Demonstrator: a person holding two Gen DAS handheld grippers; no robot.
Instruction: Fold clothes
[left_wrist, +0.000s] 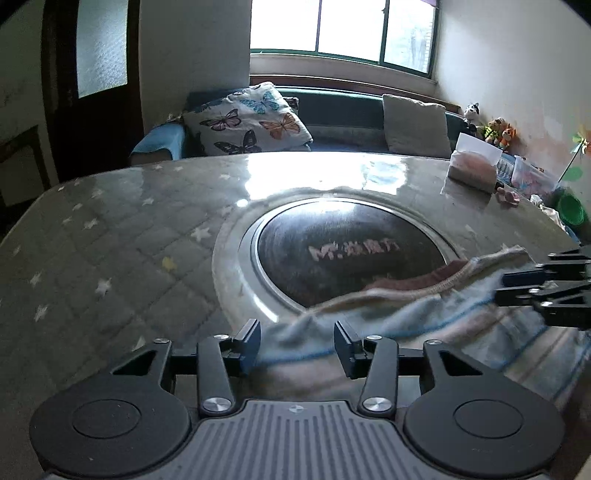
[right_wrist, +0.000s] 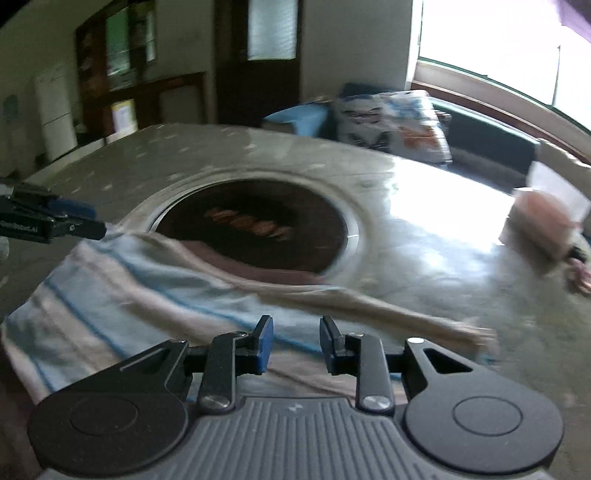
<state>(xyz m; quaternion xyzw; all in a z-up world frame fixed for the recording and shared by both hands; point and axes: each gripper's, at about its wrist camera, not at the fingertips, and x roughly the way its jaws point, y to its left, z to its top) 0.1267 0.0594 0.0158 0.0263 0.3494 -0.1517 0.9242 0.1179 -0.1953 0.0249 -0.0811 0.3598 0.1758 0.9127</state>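
A striped garment (left_wrist: 424, 314) in pale blue, beige and white lies on the table, partly over the dark round inset (left_wrist: 347, 251). It also shows in the right wrist view (right_wrist: 140, 295), with a beige collar edge running right. My left gripper (left_wrist: 297, 345) is open, its jaws on either side of the garment's near-left corner. My right gripper (right_wrist: 295, 341) is open above the garment's near edge. The right gripper shows at the right edge of the left wrist view (left_wrist: 517, 286). The left gripper shows at the left of the right wrist view (right_wrist: 88, 221).
The table (left_wrist: 110, 240) has a glossy star-patterned cover. A tissue box (left_wrist: 474, 166) and small pink item (left_wrist: 509, 195) sit at its far right. A sofa with a butterfly cushion (left_wrist: 247, 122) stands behind, under the window. Toys and a green bowl (left_wrist: 570, 210) lie at right.
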